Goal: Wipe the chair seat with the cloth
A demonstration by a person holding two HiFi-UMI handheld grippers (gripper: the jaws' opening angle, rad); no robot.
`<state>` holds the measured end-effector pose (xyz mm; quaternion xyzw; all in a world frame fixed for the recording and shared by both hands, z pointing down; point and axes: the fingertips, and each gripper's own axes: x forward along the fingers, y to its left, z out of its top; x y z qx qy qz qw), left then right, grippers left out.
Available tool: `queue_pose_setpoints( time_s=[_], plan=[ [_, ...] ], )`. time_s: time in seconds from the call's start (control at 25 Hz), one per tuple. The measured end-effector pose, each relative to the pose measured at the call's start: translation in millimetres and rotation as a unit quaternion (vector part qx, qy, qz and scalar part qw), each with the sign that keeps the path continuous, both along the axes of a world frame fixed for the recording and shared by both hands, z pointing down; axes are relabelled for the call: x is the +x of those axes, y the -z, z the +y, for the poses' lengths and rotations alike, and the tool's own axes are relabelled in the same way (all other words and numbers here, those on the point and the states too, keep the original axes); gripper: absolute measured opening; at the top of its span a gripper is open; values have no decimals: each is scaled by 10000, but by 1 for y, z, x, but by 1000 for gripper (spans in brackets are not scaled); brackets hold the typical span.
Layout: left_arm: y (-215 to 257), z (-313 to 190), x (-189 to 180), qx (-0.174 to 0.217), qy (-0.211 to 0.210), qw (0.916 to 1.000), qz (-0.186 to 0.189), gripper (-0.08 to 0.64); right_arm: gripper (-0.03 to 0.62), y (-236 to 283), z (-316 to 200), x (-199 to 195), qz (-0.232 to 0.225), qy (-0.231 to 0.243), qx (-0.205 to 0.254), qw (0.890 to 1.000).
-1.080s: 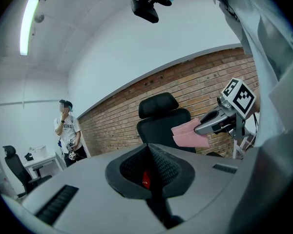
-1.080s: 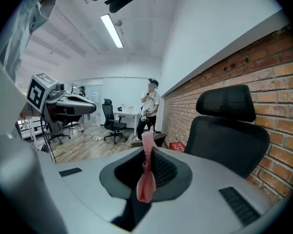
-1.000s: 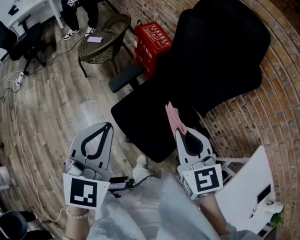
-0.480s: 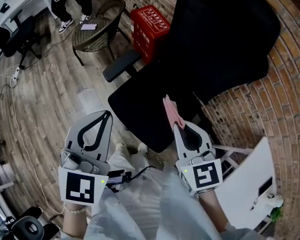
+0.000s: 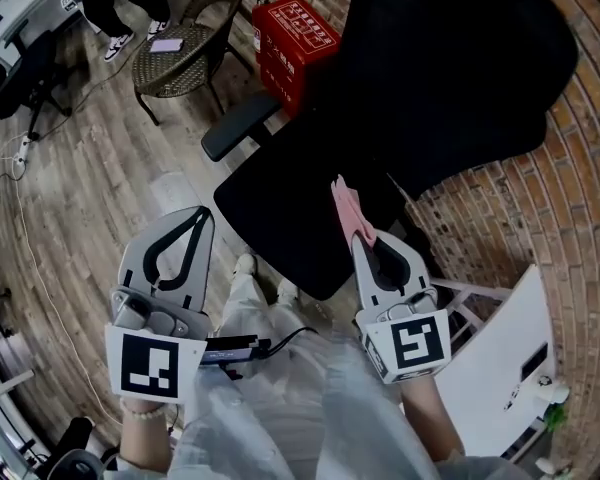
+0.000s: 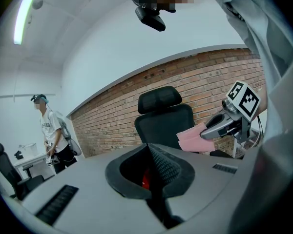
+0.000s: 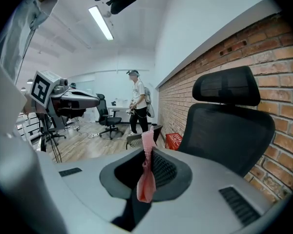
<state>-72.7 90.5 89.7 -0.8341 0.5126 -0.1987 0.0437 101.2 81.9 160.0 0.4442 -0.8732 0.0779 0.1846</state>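
Observation:
A black office chair stands against the brick wall, its seat (image 5: 280, 203) below me and its backrest (image 5: 450, 78) to the right. My right gripper (image 5: 352, 220) is shut on a pink cloth (image 5: 346, 213), held over the seat's right front part. In the right gripper view the pink cloth (image 7: 147, 172) hangs pinched between the jaws, with the chair's backrest (image 7: 229, 130) ahead. My left gripper (image 5: 202, 216) is shut with nothing in it, just left of the seat's front edge. In the left gripper view the right gripper (image 6: 205, 133) and the cloth (image 6: 193, 139) show before the chair (image 6: 166, 121).
A red box (image 5: 295, 38) and a wicker chair (image 5: 185, 53) stand on the wooden floor beyond the seat's armrest (image 5: 240, 126). A white table (image 5: 500, 368) is at my right. A person (image 7: 136, 104) stands farther off by other office chairs.
The view has shifted, and the seat lies slightly higher and closer. Both grippers keep their places relative to each other, the right one still holding the cloth.

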Motion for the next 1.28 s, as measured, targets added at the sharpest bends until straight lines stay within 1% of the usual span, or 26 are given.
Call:
queue_pose_setpoints(
  time_s=[0.12,0.2,0.48,0.76,0.88,1.0,1.08,1.2,1.28],
  plan=[
    [-3,-9,-5,7,-205,9996,-195,18,55,-6,-5,-7,34,-36,-75,10000],
    [-6,-14,-9,-15,-262,9994,-245,18,55,-10,-9,-11,56,-41,-130,9999],
    [-25,-36,-22,-141,-331,9992,-191,18,55,-35,-22,-23,184,-64,-359,9992],
    [-53,-64,-23,-308,-571,9974,-319,18,55,-71,-49,-29,181,-205,-540,9982],
    [-62,-74,-23,-364,-646,9968,-283,18,55,-87,-63,-30,307,-245,-538,9978],
    [-76,-83,-25,-447,-621,9967,-268,18,55,-104,-77,-32,435,-263,-564,9971],
    [-89,-90,-24,-489,-614,9966,-234,18,55,-117,-86,-31,493,-273,-611,9965],
    [-109,-101,-22,-459,-711,9960,-275,18,55,-138,-98,-31,585,-269,-637,9959],
    [-124,-109,-20,-489,-731,9959,-219,18,55,-153,-106,-28,663,-289,-688,9950]
  ],
)
